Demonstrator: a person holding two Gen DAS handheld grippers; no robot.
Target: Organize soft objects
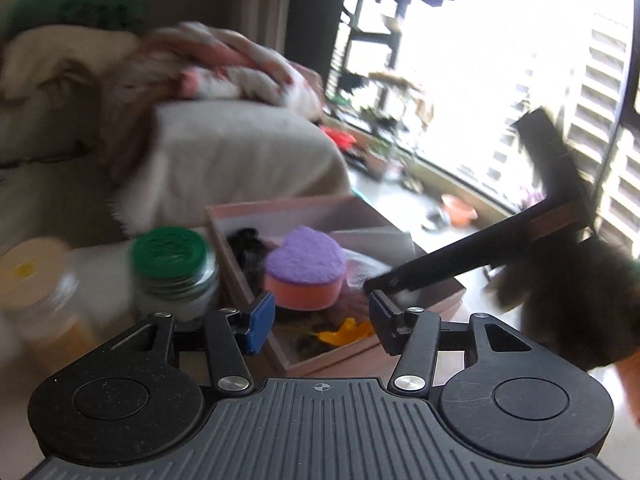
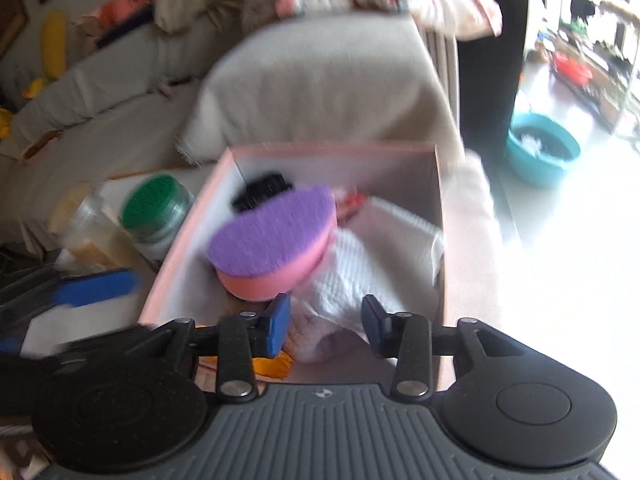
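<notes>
A pink cardboard box point(image 1: 244, 252) point(image 2: 188, 232) holds soft things. On top lies a heart-shaped sponge, purple over pink point(image 1: 304, 266) point(image 2: 272, 240). A white knitted cloth point(image 2: 352, 280), a black fuzzy item point(image 1: 248, 246) point(image 2: 262, 188) and a yellow-orange piece point(image 1: 344, 330) point(image 2: 274, 366) lie in the box too. My left gripper point(image 1: 320, 322) is open and empty just over the box's near edge. My right gripper point(image 2: 325, 326) is open and empty above the white cloth; it shows in the left wrist view as a black arm point(image 1: 460, 256) reaching into the box.
A green-lidded jar point(image 1: 172, 268) point(image 2: 154, 208) and a cream-lidded jar point(image 1: 32, 272) stand left of the box. A beige sofa arm point(image 1: 240, 160) point(image 2: 320, 80) with a floral cushion point(image 1: 248, 72) rises behind. A teal basin point(image 2: 540, 152) sits on the floor at right.
</notes>
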